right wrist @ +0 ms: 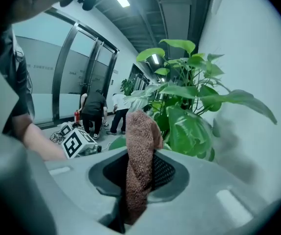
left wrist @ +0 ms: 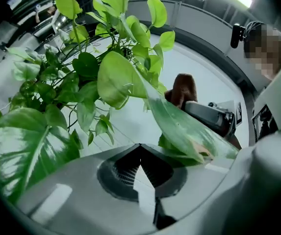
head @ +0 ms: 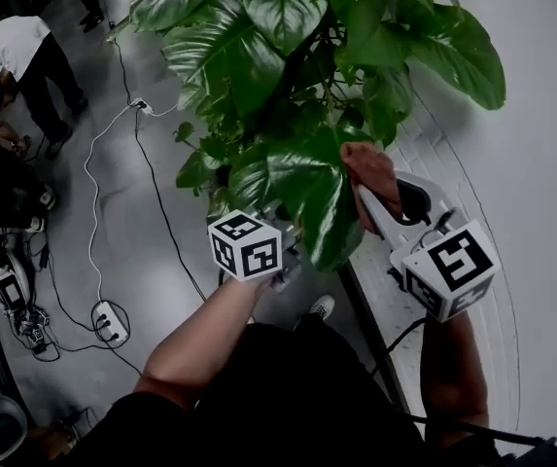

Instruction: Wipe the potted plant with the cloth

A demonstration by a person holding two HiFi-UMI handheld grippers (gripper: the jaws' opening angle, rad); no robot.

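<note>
Cloth [right wrist: 140, 151] in right hand-held gripper [right wrist: 140, 180] by potted plant [head: 288, 86] edge, wall [head: 550, 163] adj.

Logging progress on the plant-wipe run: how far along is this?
Done: the cloth is clamped in the right gripper's jaws. In hand: it is up against the edge of a large leaf that lies across the left gripper; I can't tell if those jaws pinch it. Left: probably most of the potted plant; no leaf shows whether it has been wiped.
</note>
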